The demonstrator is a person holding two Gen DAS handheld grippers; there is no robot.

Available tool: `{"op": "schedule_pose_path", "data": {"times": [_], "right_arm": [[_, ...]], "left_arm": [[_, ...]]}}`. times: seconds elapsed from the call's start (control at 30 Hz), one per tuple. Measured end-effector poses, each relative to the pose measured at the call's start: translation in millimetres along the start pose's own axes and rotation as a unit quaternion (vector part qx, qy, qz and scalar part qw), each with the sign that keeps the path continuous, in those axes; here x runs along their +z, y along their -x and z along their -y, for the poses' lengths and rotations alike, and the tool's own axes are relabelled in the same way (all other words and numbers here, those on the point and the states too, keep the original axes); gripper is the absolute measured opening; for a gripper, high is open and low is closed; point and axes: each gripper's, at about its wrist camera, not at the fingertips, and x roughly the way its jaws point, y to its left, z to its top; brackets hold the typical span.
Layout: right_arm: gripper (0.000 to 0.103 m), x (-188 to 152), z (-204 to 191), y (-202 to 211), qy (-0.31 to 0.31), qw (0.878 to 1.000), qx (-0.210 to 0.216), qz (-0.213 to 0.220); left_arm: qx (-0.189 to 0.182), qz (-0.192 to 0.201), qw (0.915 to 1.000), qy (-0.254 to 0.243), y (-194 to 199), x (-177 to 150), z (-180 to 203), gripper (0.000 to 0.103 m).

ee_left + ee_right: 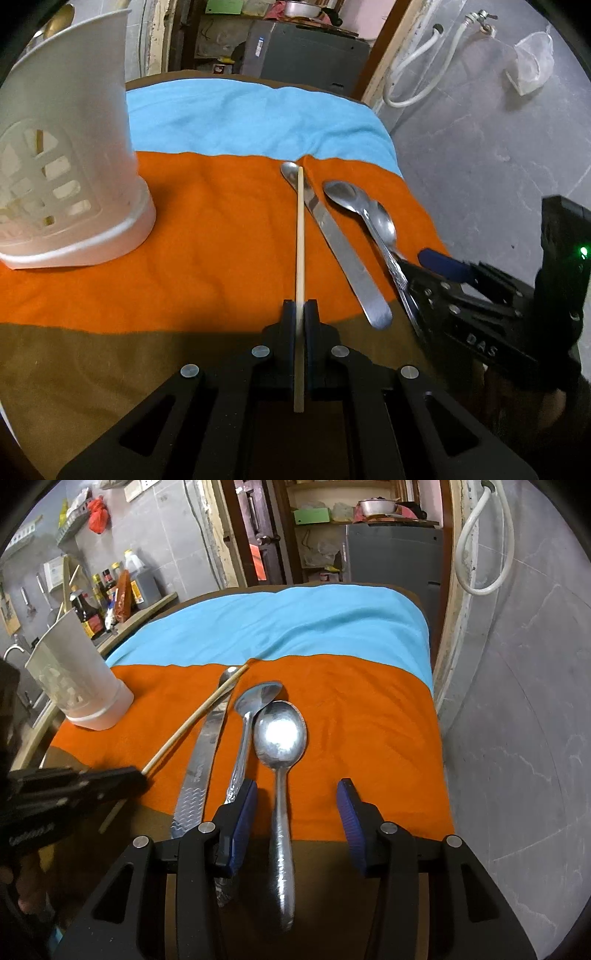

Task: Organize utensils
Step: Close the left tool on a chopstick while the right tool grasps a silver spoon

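My left gripper (300, 308) is shut on a thin wooden chopstick (299, 236), which points forward over the orange cloth; it also shows in the right wrist view (195, 716). My right gripper (295, 801) is open, its blue pads (243, 812) on either side of the handle of a large steel spoon (281, 738). A second spoon (245, 720) and a flat steel knife (201, 760) lie left of it. The white slotted utensil holder (70, 166) stands at the left, also seen in the right wrist view (77, 686). The right gripper (417, 264) shows in the left wrist view.
The table carries an orange cloth (369, 738) in front and a blue cloth (288, 627) behind. The table's right edge drops to a grey floor (517, 738). Bottles (92, 616) stand on a shelf at the far left.
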Motion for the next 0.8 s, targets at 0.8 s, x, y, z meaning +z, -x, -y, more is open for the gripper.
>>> {"op": "schedule_pose_path", "data": {"times": [0.8], "right_arm": [[0.046, 38.8, -7.9, -34.0, 0.045, 0.999, -0.006, -0.019]], "left_arm": [[-0.002, -0.058, 0.9968, -0.056, -42.6, 63.3, 2.3, 0.024]]}}
